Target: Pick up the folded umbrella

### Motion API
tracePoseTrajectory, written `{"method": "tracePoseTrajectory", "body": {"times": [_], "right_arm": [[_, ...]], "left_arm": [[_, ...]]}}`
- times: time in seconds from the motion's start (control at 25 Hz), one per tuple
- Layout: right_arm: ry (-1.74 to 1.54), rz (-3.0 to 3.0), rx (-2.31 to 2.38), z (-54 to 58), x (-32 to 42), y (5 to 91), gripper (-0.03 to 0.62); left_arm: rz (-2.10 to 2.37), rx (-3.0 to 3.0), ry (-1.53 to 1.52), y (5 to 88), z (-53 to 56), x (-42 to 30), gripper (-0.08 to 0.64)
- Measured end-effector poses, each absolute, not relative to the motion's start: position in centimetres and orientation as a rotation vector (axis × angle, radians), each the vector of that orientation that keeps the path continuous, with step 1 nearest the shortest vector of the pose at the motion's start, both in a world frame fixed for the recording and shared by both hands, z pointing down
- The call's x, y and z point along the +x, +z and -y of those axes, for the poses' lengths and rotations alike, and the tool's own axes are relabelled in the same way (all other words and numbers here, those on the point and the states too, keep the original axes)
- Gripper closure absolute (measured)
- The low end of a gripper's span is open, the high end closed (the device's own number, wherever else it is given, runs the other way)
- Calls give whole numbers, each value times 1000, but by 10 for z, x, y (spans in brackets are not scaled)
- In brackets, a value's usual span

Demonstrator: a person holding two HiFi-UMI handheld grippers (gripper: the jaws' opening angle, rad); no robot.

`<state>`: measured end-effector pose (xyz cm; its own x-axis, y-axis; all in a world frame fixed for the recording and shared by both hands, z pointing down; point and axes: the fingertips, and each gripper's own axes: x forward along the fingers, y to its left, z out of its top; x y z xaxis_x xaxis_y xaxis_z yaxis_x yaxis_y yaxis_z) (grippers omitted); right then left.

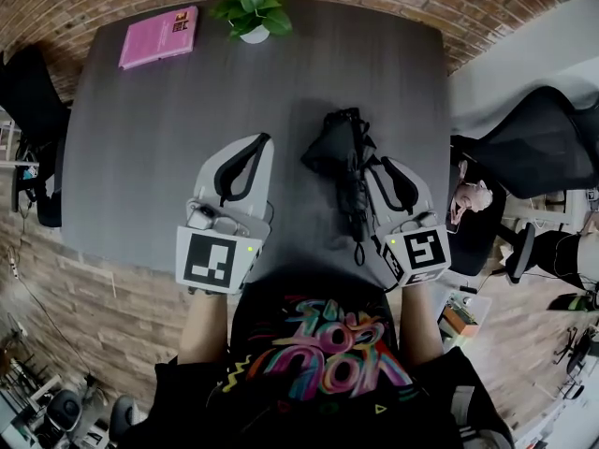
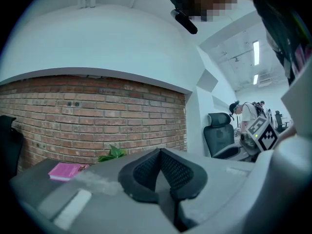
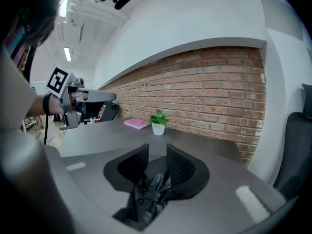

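Dark grey table (image 1: 140, 157) fills upper frame. Left gripper (image 1: 261, 138) at centre-left, jaws pressed together, nothing between. Right gripper (image 1: 382, 164) at centre-right, jaws slightly apart, black fabric low between them, not clamped. Folded umbrella (image 1: 339, 152) at centre, against right gripper. Pink book (image 1: 157, 36) upper left. Potted plant (image 1: 253, 12) top centre.

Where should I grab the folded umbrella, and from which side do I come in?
I'd take the umbrella by its slim near end, not the bunched fabric. It lies lengthwise toward you, so close the right hand-held gripper across it from the right.
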<state>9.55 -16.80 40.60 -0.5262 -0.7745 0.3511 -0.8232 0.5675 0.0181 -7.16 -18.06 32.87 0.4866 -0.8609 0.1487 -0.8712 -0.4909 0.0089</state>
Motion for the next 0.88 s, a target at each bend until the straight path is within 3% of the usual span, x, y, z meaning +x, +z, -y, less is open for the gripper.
{"method": "tracePoseTrajectory", "body": {"times": [0.88], "right_arm": [[412,2287,1116,177,87,521,256]], "left_arm": [[1531,2583,213,351,186,-76,558]]}}
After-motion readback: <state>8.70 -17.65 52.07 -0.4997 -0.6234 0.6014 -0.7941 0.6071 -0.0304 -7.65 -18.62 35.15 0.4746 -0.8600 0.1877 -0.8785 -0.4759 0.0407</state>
